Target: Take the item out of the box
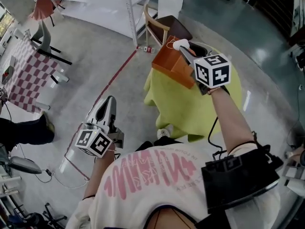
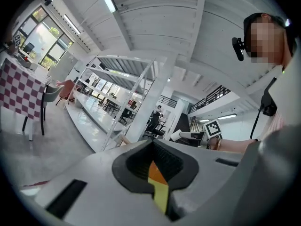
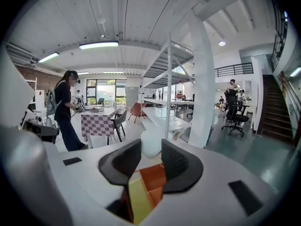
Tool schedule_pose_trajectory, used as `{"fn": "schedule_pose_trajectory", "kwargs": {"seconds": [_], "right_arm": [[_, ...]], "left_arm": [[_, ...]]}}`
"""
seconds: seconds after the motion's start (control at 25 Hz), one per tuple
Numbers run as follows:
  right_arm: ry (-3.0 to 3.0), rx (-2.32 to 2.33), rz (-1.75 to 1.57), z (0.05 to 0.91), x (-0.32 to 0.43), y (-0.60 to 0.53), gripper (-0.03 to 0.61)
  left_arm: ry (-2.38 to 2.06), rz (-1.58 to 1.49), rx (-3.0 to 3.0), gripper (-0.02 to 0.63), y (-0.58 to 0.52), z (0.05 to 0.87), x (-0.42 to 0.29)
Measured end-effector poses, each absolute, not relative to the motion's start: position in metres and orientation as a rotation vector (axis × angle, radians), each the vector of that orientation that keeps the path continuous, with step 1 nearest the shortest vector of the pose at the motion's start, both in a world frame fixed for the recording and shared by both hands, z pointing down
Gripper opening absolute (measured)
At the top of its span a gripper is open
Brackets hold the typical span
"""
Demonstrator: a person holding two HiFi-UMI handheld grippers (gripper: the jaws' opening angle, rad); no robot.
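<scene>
The grey concrete floor [image 1: 95, 56] takes up most of the head view, with a thin red line [image 1: 114, 78] running across it to the left of the table. The table [image 1: 176, 109] stands just ahead of the person and is covered by a yellow-green cloth [image 1: 167, 99] that hangs down over its edges. On the far side of the table are a white shelf frame [image 1: 131, 8] and a wooden chair with a dark seat [image 1: 167, 23]. Well to the table's left is another table with a red-and-white checked cloth [image 1: 28, 70].

The orange box [image 1: 171, 61] sits on the far end of the table, open, with its flaps spread.

The right gripper [image 1: 183, 46] is held out over the table, above the box's far side. Its jaws stand partly apart and are closed on the item [image 1: 180, 44], a small white rounded thing pinched at the jaw tips. From this gripper's own view the item sits between the two dark pads, with the box and the cloth showing lower down through the gap, so the item is above the box and not inside it.

The left gripper [image 1: 109, 100] hangs low on the table's left, over the floor and well apart from the box. Its jaws are together at the tips, with nothing between them.
</scene>
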State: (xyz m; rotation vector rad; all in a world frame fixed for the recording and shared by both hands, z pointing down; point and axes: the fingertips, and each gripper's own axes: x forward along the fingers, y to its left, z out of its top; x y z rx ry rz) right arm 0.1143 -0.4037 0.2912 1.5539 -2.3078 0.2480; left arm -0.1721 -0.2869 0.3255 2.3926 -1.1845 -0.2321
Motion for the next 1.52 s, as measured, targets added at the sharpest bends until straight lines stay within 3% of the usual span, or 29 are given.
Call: {"fn": "schedule_pose_trajectory", "kwargs": {"seconds": [0.84,1.52], "right_arm": [[-2.44,1.989,0.122,0.208,0.108,-0.229,0.132],[-2.556,1.989,0.303,0.216,0.09,-0.142,0.132]], "left_arm": [[-0.966,-0.454,2.647,0.006,-0.21,0.22,-0.15],[-0.856,-0.359,2.685,0.006,-0.157,0.231,-0.126]]}}
